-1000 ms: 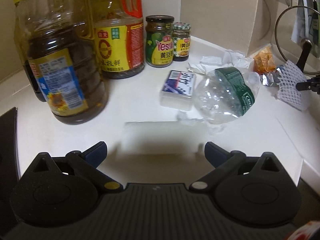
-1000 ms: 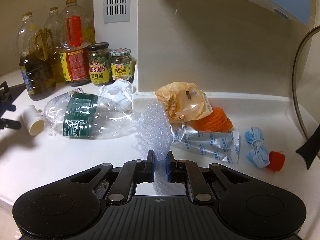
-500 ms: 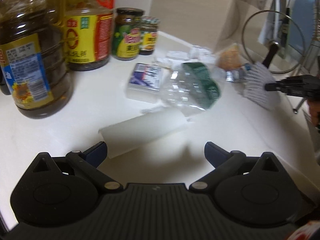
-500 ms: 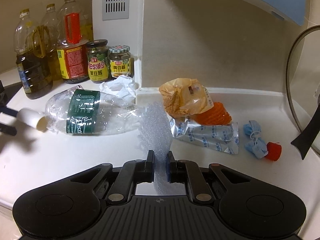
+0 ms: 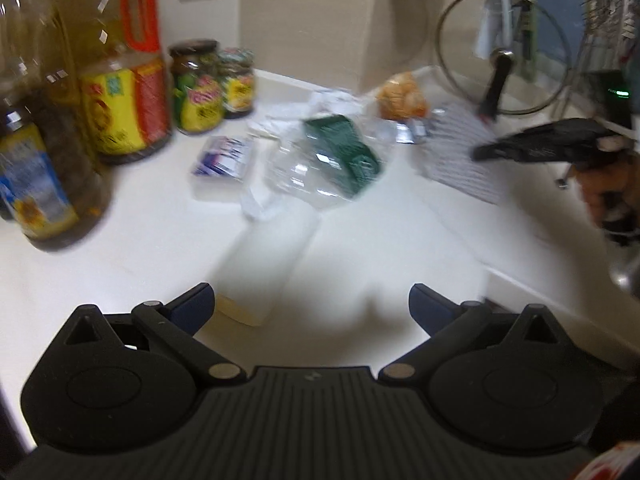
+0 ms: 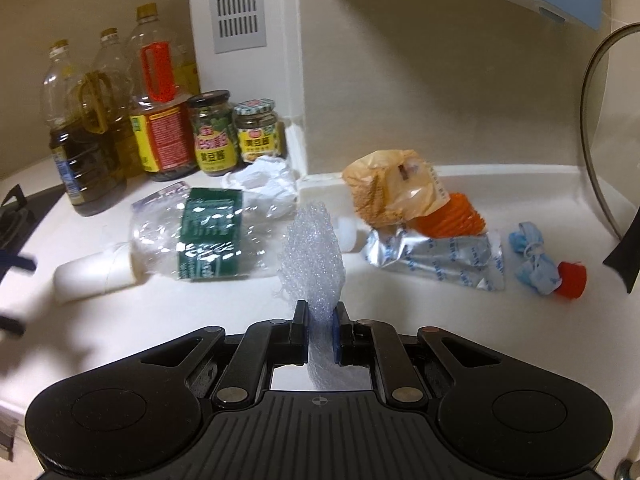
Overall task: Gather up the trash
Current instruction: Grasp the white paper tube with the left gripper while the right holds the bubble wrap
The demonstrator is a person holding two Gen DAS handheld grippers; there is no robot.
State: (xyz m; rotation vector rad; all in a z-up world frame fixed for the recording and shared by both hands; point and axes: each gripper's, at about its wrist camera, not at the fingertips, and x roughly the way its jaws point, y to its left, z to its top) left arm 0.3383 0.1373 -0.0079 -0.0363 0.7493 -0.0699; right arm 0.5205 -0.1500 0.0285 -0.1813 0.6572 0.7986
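My right gripper is shut on a white foam net sleeve and holds it above the counter. My left gripper is open and empty, just in front of a white paper tube lying on the counter; the tube also shows in the right wrist view. A crushed clear bottle with a green label lies beyond it. Further right lie a tan plastic bag, an orange foam net, a silver foil pouch, a blue mask bundle and a red cap.
Oil bottles and two sauce jars stand at the back left. Crumpled white paper and a small blue-and-white pack lie near them. A glass pot lid stands at the right. A stove edge is at the left.
My left gripper has swung right and the white tube now points away from it, lying near its left finger. My right gripper has lifted slightly with the foam sleeve.
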